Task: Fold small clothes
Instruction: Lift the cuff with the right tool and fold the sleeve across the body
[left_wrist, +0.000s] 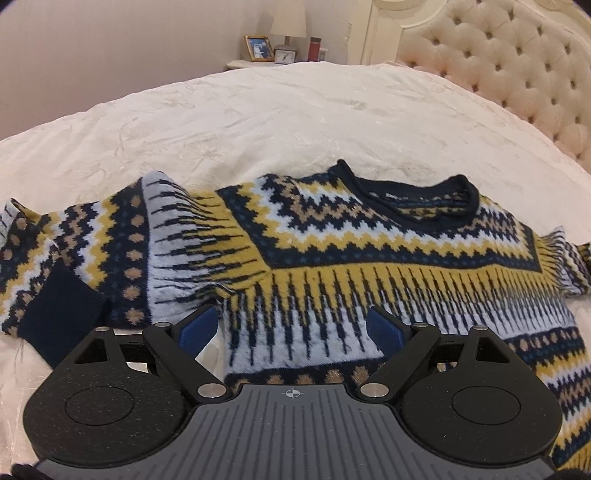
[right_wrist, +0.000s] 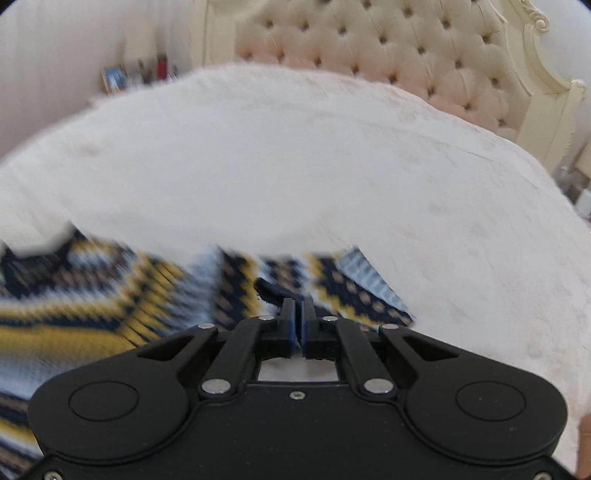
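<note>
Fingers of the left gripper (left_wrist: 291, 325) stand wide apart just above the sweater (left_wrist: 332, 236), their blue pads (left_wrist: 199, 326) on either side of a pale striped band of the knit, with nothing pinched between them. On the other hand, the right gripper (right_wrist: 298, 314) has its fingers pressed together; dark cloth of the sleeve (right_wrist: 332, 284) sits right at their tips, but the blur makes it hard to tell whether they actually pinch it. That sweater, patterned in navy, mustard, white and tan zigzags, lies spread front-up on the cream bedspread (left_wrist: 295, 118), its dark neckline (left_wrist: 417, 199) pointing away from the camera. One sleeve is folded in across the near side, ending in a navy cuff (left_wrist: 59, 317). Beyond the bedspread rises a tufted cream headboard (left_wrist: 517, 74). Farther back, a bedside stand carries a framed picture (left_wrist: 257, 48), a small clock (left_wrist: 285, 56), a lamp (left_wrist: 289, 22) and a red bottle (left_wrist: 314, 48).
</note>
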